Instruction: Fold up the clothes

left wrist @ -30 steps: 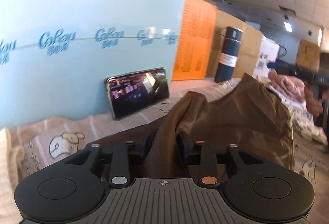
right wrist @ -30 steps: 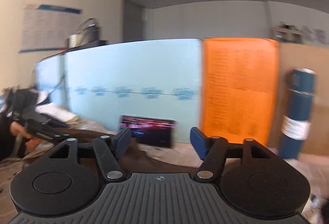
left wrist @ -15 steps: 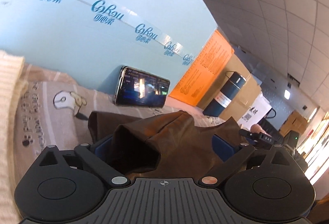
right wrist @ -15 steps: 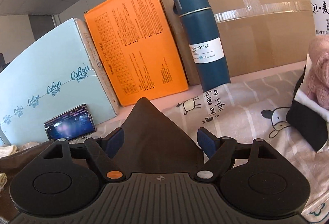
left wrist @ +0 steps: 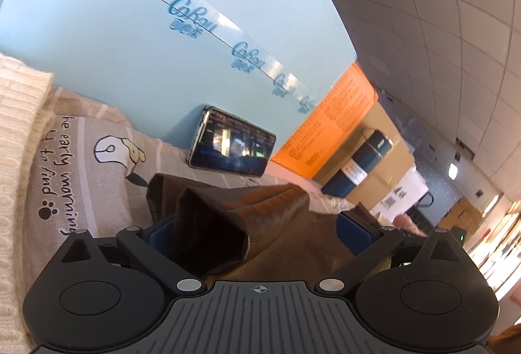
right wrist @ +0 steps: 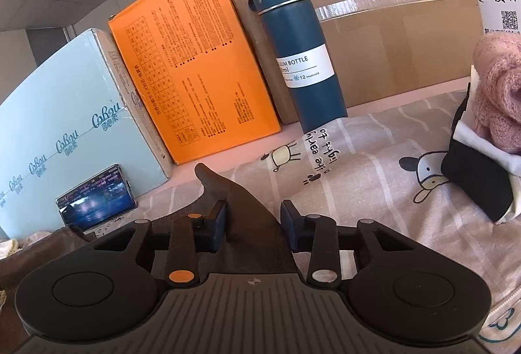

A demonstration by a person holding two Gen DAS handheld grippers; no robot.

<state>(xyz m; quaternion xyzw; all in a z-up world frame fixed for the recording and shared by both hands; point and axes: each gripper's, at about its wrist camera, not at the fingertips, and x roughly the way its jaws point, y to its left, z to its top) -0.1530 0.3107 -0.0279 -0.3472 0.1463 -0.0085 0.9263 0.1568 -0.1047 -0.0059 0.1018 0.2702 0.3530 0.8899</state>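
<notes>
Since half a second ago my right gripper [right wrist: 253, 225] has narrowed its jaws around a pointed corner of the brown garment [right wrist: 241, 211]; its blue pads [right wrist: 218, 225] now sit just beside the fabric on both sides, though I cannot tell if they actually pinch it. Left view barely changes: my left gripper [left wrist: 257, 232] stays spread wide, released, with the brown garment [left wrist: 260, 224] bunched loosely between the pads [left wrist: 353, 232] and not clamped.

Garment lies on the cartoon-print bedsheet [right wrist: 374, 178], its folded lump right in front of the left gripper and its tip poking up past the right one, toward the orange box [right wrist: 195, 74].

Behind it, a phone [left wrist: 232, 145] leans lit against the light blue box [left wrist: 130, 38]. A dark blue bottle [right wrist: 296, 51] stands upright in front of a cardboard box [right wrist: 390, 45]. Pink knitwear [right wrist: 498, 100] sits on a black-and-white folded item [right wrist: 475, 184] at far right of the right view. Cream knit fabric [left wrist: 16, 126] fills the left edge of the left view.
</notes>
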